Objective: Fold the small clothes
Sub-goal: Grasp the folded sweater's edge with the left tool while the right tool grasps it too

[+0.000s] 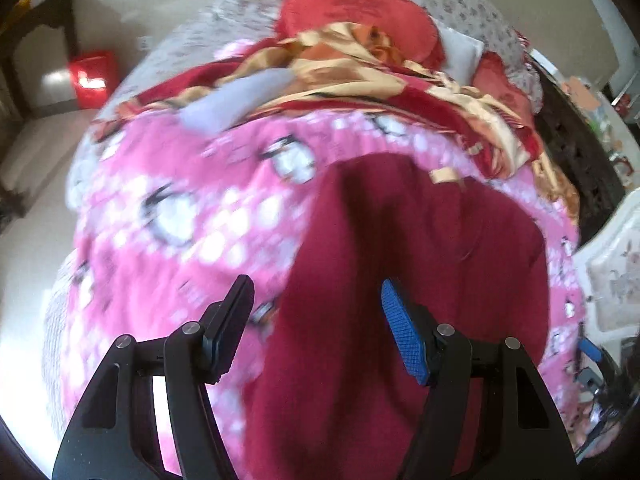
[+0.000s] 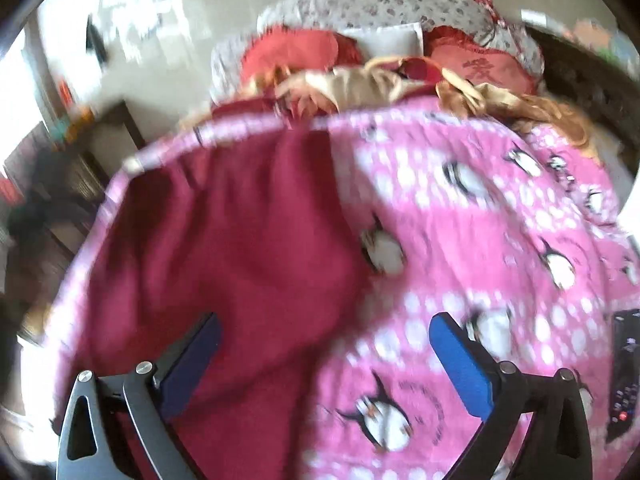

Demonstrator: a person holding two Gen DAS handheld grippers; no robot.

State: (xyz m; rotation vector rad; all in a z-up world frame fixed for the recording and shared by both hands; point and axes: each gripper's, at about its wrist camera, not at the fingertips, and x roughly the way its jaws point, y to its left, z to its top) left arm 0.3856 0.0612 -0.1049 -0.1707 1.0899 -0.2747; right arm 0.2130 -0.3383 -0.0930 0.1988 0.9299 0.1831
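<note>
Left gripper (image 1: 318, 328): my jaws stand well apart and hold nothing; they hover over the near end of the maroon garment (image 1: 420, 264), which passes beneath the gap without either pad pressing on it.

Right gripper (image 2: 326, 364): likewise spread wide and empty; its left pad hangs above the maroon garment's right edge, its blue right pad above the bare blanket just beside it.

Maroon garment: the piece to fold, spread fairly flat on the pink penguin blanket (image 1: 180, 208), long axis running away from me. In the right wrist view it fills the left half of the blanket and reaches to the blanket's far hem (image 2: 240, 240). I judge it is laid out like this so that an edge can be pinched and carried across.

Why both hover: with one gripper over each near side of the garment and both jaws apart, I read this as lining up for a hold on cloth, no fold in hand yet. The blur keeps me from telling hems or sleeves apart.

Pink penguin blanket: the working surface under the garment, covering the near part of the bed.

Red and gold quilt (image 1: 400, 88): bunched just beyond the garment's far end.

Red pillows (image 1: 352, 8): past the quilt, at the head of the bed.

Remote control (image 2: 624, 372): on the blanket, well to the right of the garment, clear of the work.
</note>
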